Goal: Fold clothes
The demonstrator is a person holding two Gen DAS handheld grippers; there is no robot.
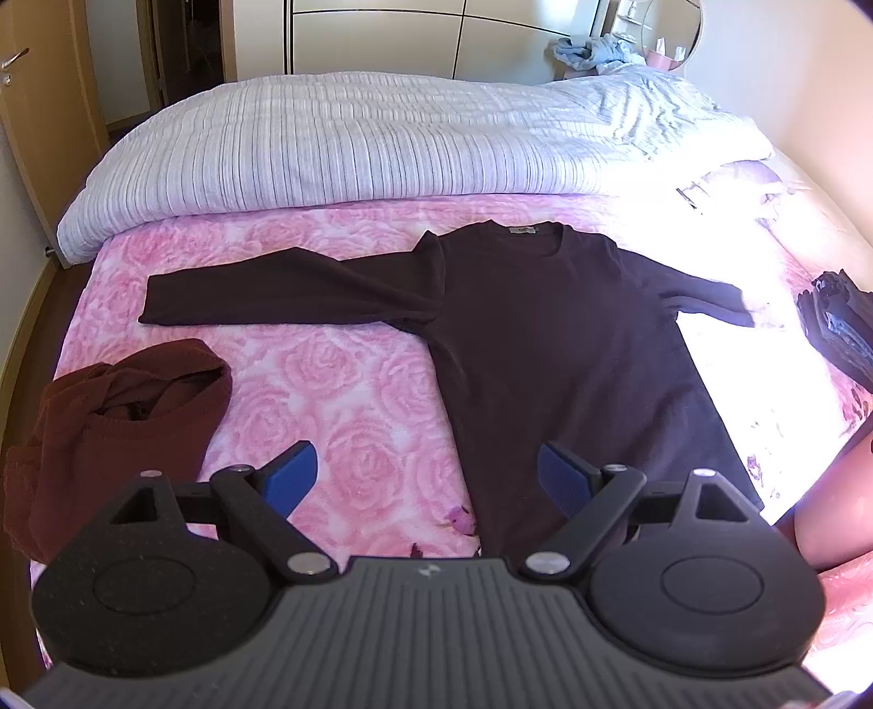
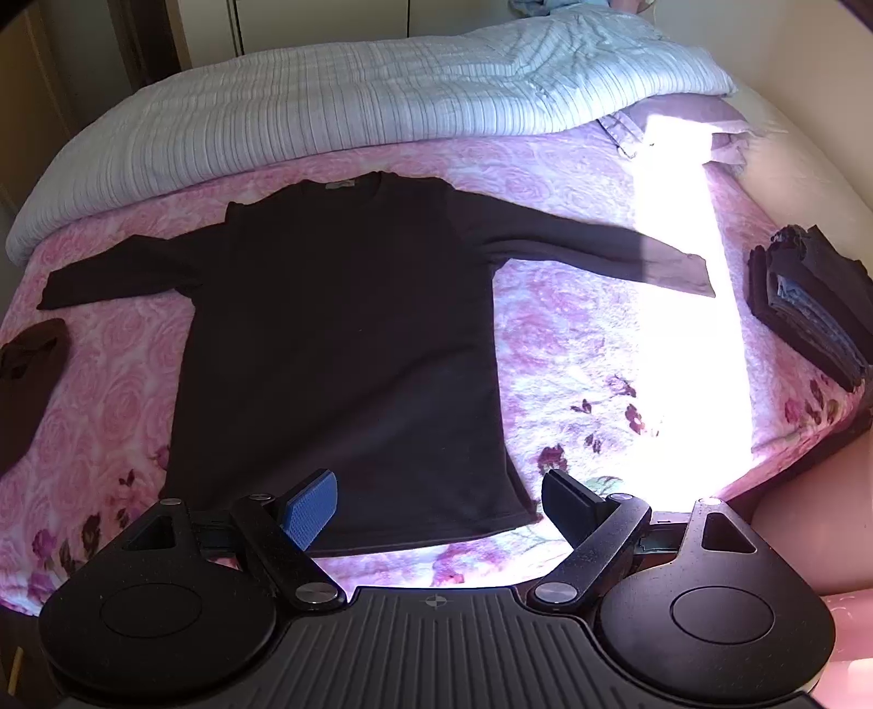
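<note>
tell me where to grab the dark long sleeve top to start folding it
Probably the two sleeve cuffs. The dark long sleeve top lies flat, face up, with both sleeves spread out sideways, so each open hand-held gripper can come in from its own side, left and right, pinch a cuff edge and carry it over the body.

- This was a bedroom in a home
- A wide bed (image 1: 338, 382) took up most of the view, spread with a pink rose-patterned cover
- A striped white duvet (image 1: 327, 147) lay bunched along its far side
- Pale wardrobe doors (image 1: 376, 38) stood behind the bed, and a wooden door with a lever handle (image 1: 13, 60) was at the left
- A round mirror (image 1: 674, 32) stood in the far corner
</note>
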